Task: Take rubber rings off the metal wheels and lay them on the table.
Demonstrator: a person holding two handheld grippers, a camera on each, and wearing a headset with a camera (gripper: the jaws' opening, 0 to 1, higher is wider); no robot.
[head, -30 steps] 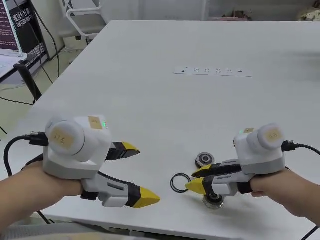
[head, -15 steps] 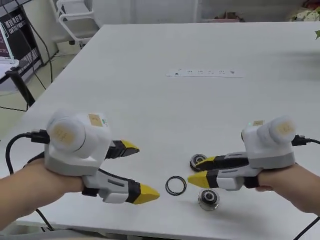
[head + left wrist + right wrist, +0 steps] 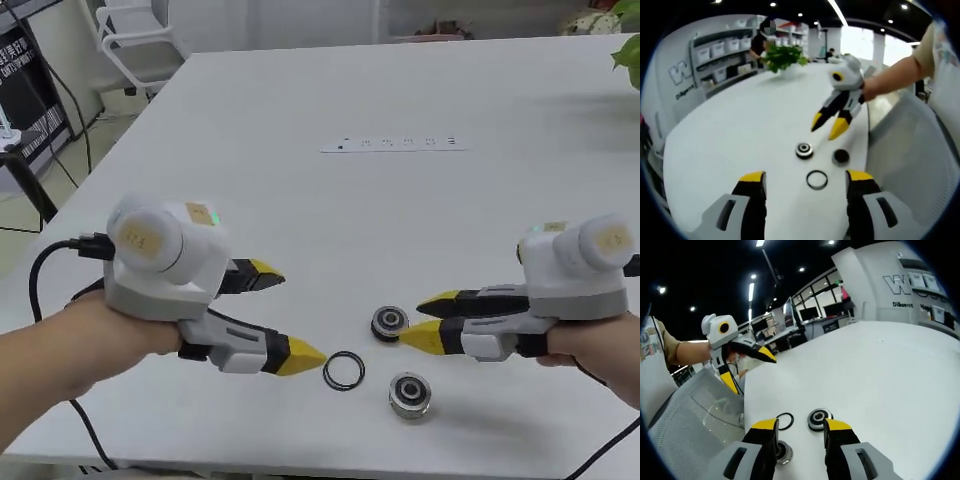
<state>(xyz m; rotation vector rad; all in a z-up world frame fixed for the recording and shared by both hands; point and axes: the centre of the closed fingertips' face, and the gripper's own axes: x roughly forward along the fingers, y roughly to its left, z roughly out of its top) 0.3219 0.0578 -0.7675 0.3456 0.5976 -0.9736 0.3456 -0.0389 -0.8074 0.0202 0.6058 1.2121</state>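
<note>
A loose black rubber ring (image 3: 344,370) lies flat on the white table (image 3: 400,220) near its front edge. Two metal wheels stand by it: one (image 3: 389,322) further back, one (image 3: 410,393) nearer me. My left gripper (image 3: 287,312) hovers open just left of the ring, nothing between its fingers. My right gripper (image 3: 420,320) hangs open and empty right of the wheels, its tips close to the far wheel. In the left gripper view the ring (image 3: 817,179) sits between my jaws, the wheels (image 3: 804,150) (image 3: 841,156) beyond it. The right gripper view has the ring (image 3: 784,421) and far wheel (image 3: 819,419) ahead.
A white power strip (image 3: 395,144) lies mid-table. A chair (image 3: 140,40) stands beyond the far left corner, and a potted plant (image 3: 782,57) is at the table's right end. A mesh chair back (image 3: 695,410) sits below the front edge. Cables trail from both grippers.
My right gripper has drawn back to the right, off the near wheel and away from the ring. The left gripper's lower tip has edged closer to the ring. The ring stays on the table.
</note>
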